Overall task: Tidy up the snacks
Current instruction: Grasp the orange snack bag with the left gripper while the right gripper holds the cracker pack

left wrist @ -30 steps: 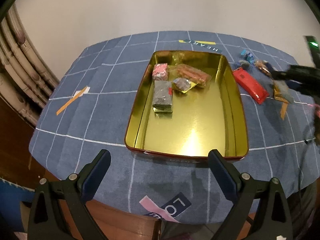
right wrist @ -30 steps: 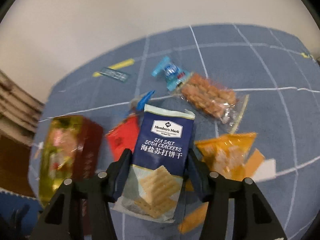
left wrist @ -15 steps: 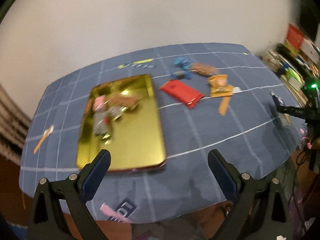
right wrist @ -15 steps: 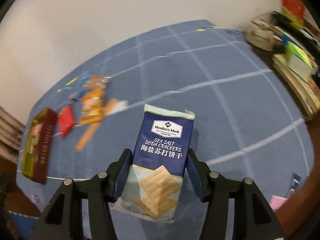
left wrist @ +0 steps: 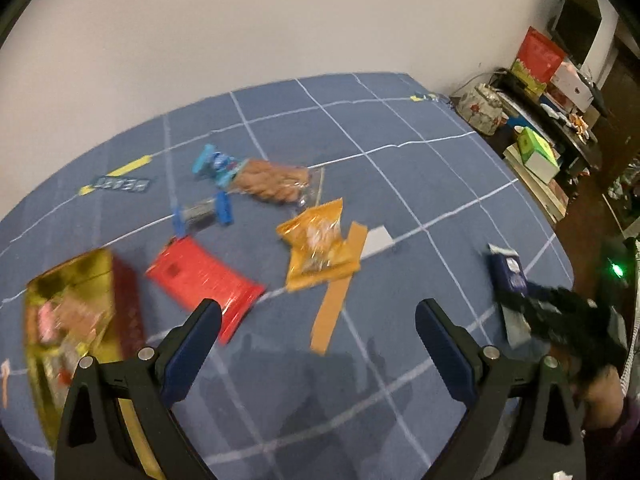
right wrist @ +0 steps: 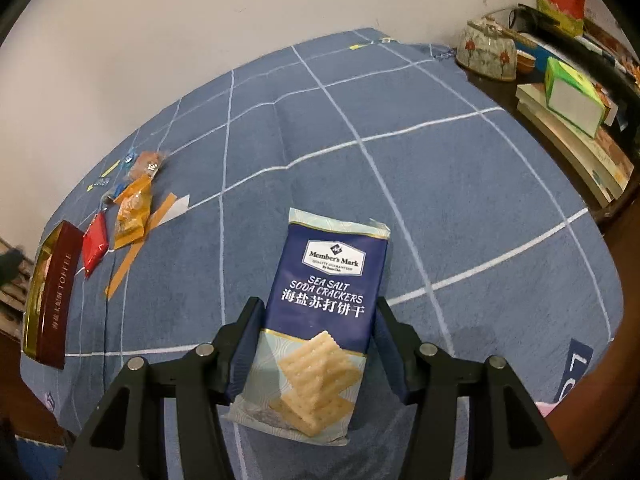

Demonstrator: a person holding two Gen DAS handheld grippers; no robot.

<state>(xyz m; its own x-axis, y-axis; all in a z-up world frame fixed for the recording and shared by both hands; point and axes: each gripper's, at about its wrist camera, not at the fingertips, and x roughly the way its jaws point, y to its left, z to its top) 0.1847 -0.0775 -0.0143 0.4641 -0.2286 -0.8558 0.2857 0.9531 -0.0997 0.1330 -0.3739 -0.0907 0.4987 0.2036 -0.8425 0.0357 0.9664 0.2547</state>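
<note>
My right gripper [right wrist: 317, 307] is shut on a navy sea salt soda cracker packet [right wrist: 326, 280], held low over the blue checked cloth [right wrist: 440, 184] near the table's right side. The same packet [left wrist: 507, 271] shows at the right of the left wrist view. My left gripper [left wrist: 318, 312] hangs above the cloth, jaws wide and closing slightly, with nothing between them. Ahead of it lie a red packet [left wrist: 204, 276], an orange packet [left wrist: 318, 240], a clear bag of nuts [left wrist: 272, 180] and blue-wrapped sweets [left wrist: 212, 164]. The gold tin [left wrist: 116, 280] holding snacks sits at the left.
Orange tape strips [left wrist: 338, 292] are stuck to the cloth by the orange packet. Past the table's right edge stand a floral pot [right wrist: 486, 54], a green box [right wrist: 572, 96] and stacked books. A hand grips the right tool at the lower right of the left wrist view.
My left gripper swung right, from over the gold tin to over the loose snacks. My right gripper carried the cracker packet right, away from the snack pile, and a little lower.
</note>
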